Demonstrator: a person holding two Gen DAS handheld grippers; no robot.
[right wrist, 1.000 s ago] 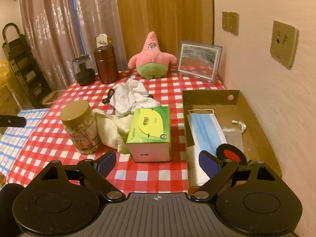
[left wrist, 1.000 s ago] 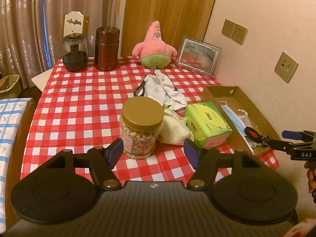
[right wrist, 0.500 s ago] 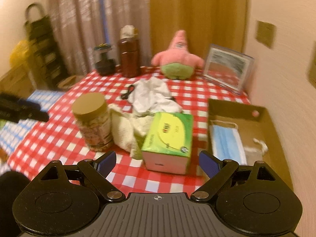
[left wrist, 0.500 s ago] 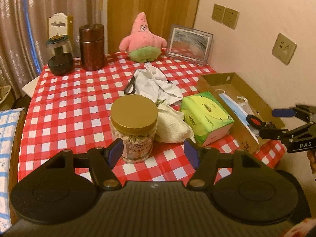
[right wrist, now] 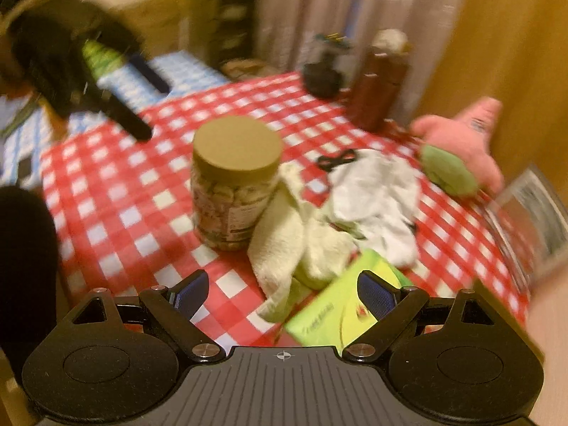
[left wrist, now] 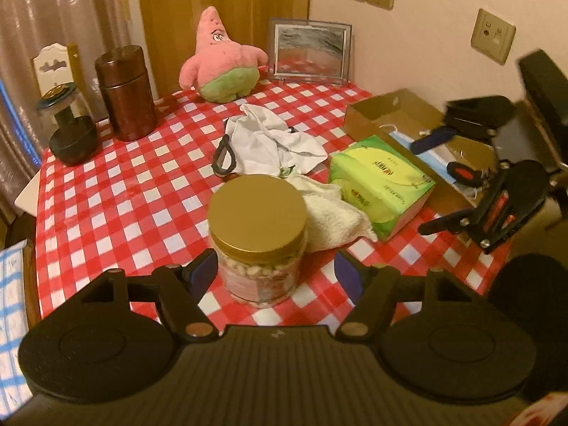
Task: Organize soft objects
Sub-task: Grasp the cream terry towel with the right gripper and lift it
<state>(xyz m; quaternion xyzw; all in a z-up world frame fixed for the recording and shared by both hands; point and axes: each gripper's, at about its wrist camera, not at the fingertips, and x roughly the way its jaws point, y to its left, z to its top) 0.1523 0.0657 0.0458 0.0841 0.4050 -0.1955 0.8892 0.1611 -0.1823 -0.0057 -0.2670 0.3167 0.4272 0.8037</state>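
Soft things lie on the red-checked table: a pink starfish plush (left wrist: 220, 60) at the back, a white cloth (left wrist: 269, 138), a cream towel (left wrist: 330, 213) and a green tissue pack (left wrist: 380, 184). A blue face mask (left wrist: 431, 161) lies in the cardboard box (left wrist: 372, 113). My left gripper (left wrist: 275, 273) hangs low in front of the gold-lidded jar (left wrist: 257, 220), its jaws opening, pads apart from the jar's sides. My right gripper (right wrist: 284, 289) is open and empty over the cream towel (right wrist: 284, 248) and tissue pack (right wrist: 340, 312); its view is blurred. In the left wrist view the right gripper (left wrist: 426, 186) hovers beside the box.
A brown canister (left wrist: 126, 92), a dark glass jar (left wrist: 69, 131) and a framed picture (left wrist: 312, 51) stand along the back. Black scissors (left wrist: 223, 156) lie partly under the white cloth. The wall with sockets runs on the right; a blue-checked surface (left wrist: 10, 284) lies left of the table.
My left gripper has come closer to the jar and its jaws have widened a little. My right gripper has rolled and swung from the box toward the towel and tissue pack.
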